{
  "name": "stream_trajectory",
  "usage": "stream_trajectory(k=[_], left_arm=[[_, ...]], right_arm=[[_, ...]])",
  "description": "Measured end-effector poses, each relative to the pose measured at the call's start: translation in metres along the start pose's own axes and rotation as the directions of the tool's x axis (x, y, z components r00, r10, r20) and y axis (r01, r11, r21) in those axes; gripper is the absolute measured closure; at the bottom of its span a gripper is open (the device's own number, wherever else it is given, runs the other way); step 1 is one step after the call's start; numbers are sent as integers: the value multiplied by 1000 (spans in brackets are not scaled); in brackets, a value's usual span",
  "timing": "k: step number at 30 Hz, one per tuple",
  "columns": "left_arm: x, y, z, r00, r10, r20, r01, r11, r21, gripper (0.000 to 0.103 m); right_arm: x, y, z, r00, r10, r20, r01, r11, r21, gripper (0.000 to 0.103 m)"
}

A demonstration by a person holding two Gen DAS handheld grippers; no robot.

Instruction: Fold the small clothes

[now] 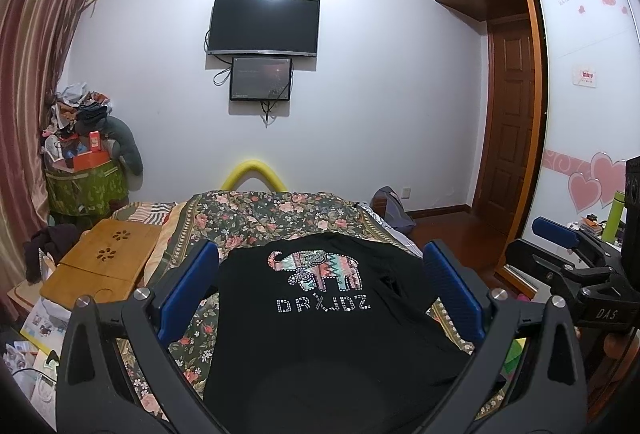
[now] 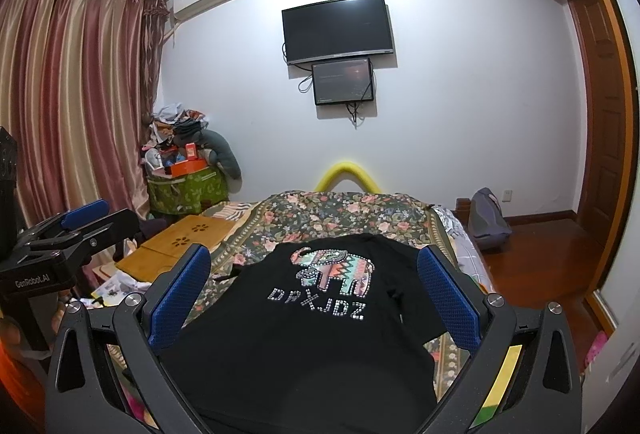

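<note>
A small black T-shirt (image 1: 320, 334) with a patterned elephant print and studded letters lies spread flat on the floral bedspread (image 1: 260, 218). It also shows in the right wrist view (image 2: 312, 338). My left gripper (image 1: 320, 286) is open and empty, hovering above the shirt with its blue pads on either side of it. My right gripper (image 2: 314, 294) is open and empty too, held above the shirt. Each gripper shows at the edge of the other's view: the right one (image 1: 560, 234) and the left one (image 2: 80, 213).
A bamboo lap tray (image 1: 100, 266) sits at the bed's left side. A green basket piled with clutter (image 1: 84, 189) stands by the curtains. A yellow foam arch (image 1: 256, 173) rises at the bed's far end. A grey bag (image 2: 488, 218) lies on the wooden floor at right.
</note>
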State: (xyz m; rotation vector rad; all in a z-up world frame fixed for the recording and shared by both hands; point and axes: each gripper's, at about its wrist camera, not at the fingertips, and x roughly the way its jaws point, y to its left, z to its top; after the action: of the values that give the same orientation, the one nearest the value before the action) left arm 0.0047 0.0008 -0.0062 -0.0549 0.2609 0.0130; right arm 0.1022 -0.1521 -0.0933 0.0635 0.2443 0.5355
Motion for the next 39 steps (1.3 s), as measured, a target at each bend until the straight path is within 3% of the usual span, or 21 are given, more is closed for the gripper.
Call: stream_trajectory(k=[39], left_arm=[[0,4,-1,1000,-4,-8,4,1000,-12,0]], right_arm=[[4,0,-1,1000,-21,-19,21,1000,5,0]])
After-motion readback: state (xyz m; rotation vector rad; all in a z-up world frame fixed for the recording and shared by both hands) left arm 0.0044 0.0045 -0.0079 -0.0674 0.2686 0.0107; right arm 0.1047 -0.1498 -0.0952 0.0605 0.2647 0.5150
